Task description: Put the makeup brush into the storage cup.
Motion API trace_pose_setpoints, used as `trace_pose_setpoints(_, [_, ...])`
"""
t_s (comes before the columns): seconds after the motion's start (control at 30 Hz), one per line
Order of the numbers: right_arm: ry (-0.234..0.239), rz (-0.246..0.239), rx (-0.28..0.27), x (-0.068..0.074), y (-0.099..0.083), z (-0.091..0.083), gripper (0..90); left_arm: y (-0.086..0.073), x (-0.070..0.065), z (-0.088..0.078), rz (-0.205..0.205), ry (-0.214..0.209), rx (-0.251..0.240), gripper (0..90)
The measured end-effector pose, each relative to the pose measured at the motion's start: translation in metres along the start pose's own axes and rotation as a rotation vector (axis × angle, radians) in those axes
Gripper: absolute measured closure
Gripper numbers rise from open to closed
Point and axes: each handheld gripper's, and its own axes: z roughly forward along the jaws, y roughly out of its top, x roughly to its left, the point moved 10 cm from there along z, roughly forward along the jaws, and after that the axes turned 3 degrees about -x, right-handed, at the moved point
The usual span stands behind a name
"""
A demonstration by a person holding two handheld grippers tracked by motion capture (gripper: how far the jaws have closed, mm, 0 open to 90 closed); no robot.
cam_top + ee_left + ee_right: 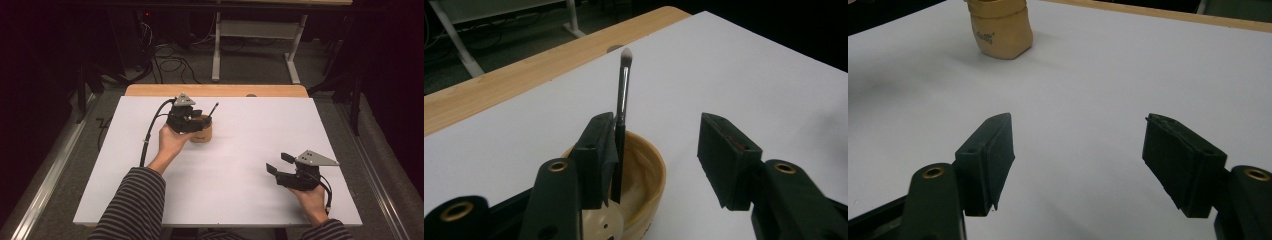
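Two hand-held grippers are working over a white bench (225, 190) with a wood strip along its far edge. Left hand-held gripper (659, 155) is hovering just above a small wooden cup (201, 133) sitting at far-left centre of the bench; its jaws are standing spread, nothing pinched. Thin makeup brush (622, 107) is standing nearly upright in the cup, black handle low, silver ferrule above, pale soft tip at top, leaning right against the inner face of one jaw pad. Cup is looking light tan and round, smooth glossy inside, small holes in its floor; the right gripper view is showing small print on its side. Right hand-held gripper (1078, 160) is resting low at near-right of the bench, well apart from the cup, jaws wide apart and empty. Striped sleeves (132, 207) are coming in from the bottom.
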Motion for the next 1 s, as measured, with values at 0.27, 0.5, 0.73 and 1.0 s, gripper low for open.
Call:
trace_pose_setpoints(0.27, [0.001,-0.002,0.0,0.0,0.0,0.0,29.8,0.001,-0.001,-0.004,0.002,-0.003,-0.002,47.8])
trace_pose_setpoints(0.5, [0.002,-0.001,0.002,0.001,0.0,0.0,29.8,0.001,-0.001,-0.006,0.001,-0.008,0.002,46.3])
trace_pose_setpoints(0.73, [0.002,-0.002,0.002,0.001,0.0,0.0,29.8,0.001,-0.002,-0.009,-0.004,-0.016,-0.003,44.6])
trace_pose_setpoints(1.0, [0.001,0.0,0.002,0.001,0.0,0.001,29.8,0.002,-0.002,-0.011,-0.006,-0.015,-0.006,41.8])
